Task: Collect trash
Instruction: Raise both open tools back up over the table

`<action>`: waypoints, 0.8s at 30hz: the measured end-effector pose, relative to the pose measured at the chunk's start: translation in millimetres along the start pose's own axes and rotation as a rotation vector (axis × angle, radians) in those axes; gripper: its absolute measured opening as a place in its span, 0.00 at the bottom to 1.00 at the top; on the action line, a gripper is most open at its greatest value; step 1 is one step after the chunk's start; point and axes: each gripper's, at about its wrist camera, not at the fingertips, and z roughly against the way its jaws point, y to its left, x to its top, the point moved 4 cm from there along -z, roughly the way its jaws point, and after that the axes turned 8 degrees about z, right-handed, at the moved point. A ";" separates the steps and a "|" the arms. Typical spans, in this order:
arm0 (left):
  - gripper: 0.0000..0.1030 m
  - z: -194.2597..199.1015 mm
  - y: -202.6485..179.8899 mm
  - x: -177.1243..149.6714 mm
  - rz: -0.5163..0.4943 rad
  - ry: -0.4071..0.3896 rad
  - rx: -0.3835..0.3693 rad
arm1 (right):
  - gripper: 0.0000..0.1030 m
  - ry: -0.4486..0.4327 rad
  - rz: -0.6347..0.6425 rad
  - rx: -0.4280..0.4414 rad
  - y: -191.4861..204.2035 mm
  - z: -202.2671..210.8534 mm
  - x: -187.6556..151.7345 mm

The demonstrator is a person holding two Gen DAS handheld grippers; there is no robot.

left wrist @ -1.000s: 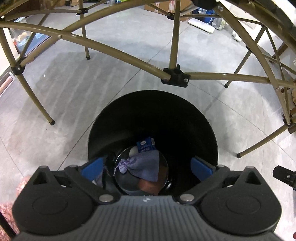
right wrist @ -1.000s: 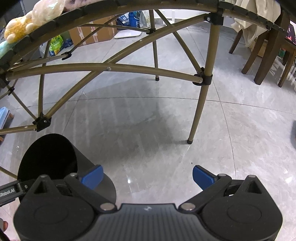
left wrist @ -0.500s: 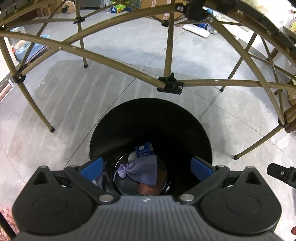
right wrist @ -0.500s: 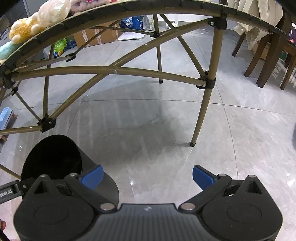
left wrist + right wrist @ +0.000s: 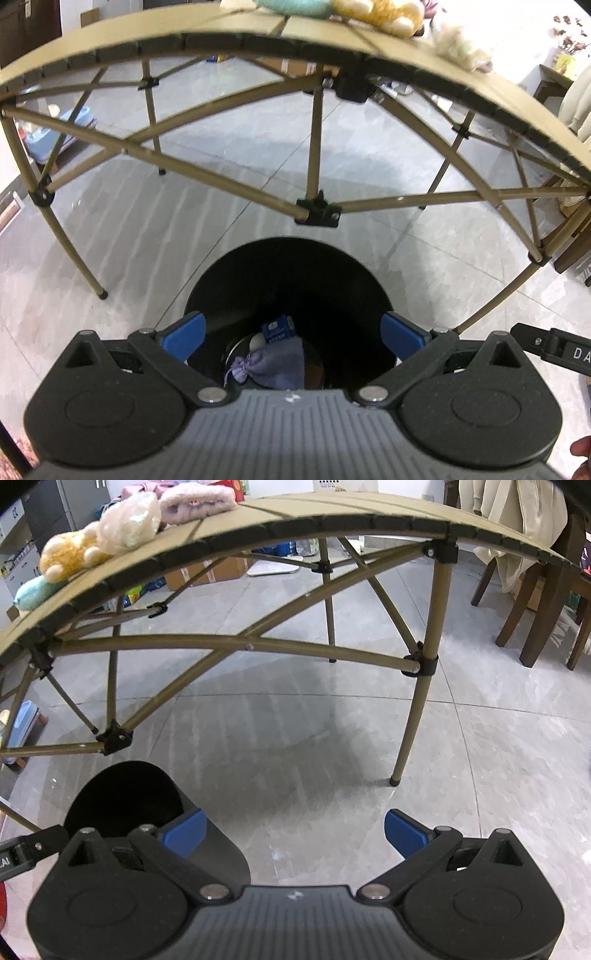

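Left claw (image 5: 291, 334): blue-tipped fingers spread wide apart, empty, poised above the mouth of the black cylindrical trash bin (image 5: 284, 258).

Bin contents, at the bottom: lavender drawstring cloth pouch (image 5: 271, 365); small blue printed packet (image 5: 277, 329) just behind it; a pale rounded item, partly hidden, beside the packet.

Bin location: on the grey tiled floor (image 5: 314, 738), just in front of the tan folding desk (image 5: 332, 520) with crossed metal legs.

Right claw (image 5: 293, 830): blue-tipped fingers spread apart, empty, over bare floor to the right of the bin (image 5: 122, 794).

On the desk top: yellow plush toy (image 5: 70, 555), cream plush toy (image 5: 129, 520), pink fluffy cloth item (image 5: 197, 500), teal soft item (image 5: 35, 590).

Dark wooden chair (image 5: 535, 602) right of the desk, draped with a beige garment.
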 end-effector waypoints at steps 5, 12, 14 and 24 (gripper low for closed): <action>1.00 15.9 -4.2 4.0 -0.025 -0.084 -0.015 | 1.00 -0.042 0.006 0.001 1.1 8.2 4.4; 1.00 36.3 -7.9 10.3 -0.048 -0.188 -0.036 | 1.00 -0.131 0.007 0.016 1.8 26.1 12.1; 1.00 40.8 -8.0 12.3 -0.045 -0.209 -0.042 | 1.00 -0.162 0.007 0.019 1.9 32.6 14.6; 1.00 66.9 0.9 26.7 -0.018 -0.304 -0.062 | 1.00 -0.374 0.006 0.017 2.0 73.1 29.9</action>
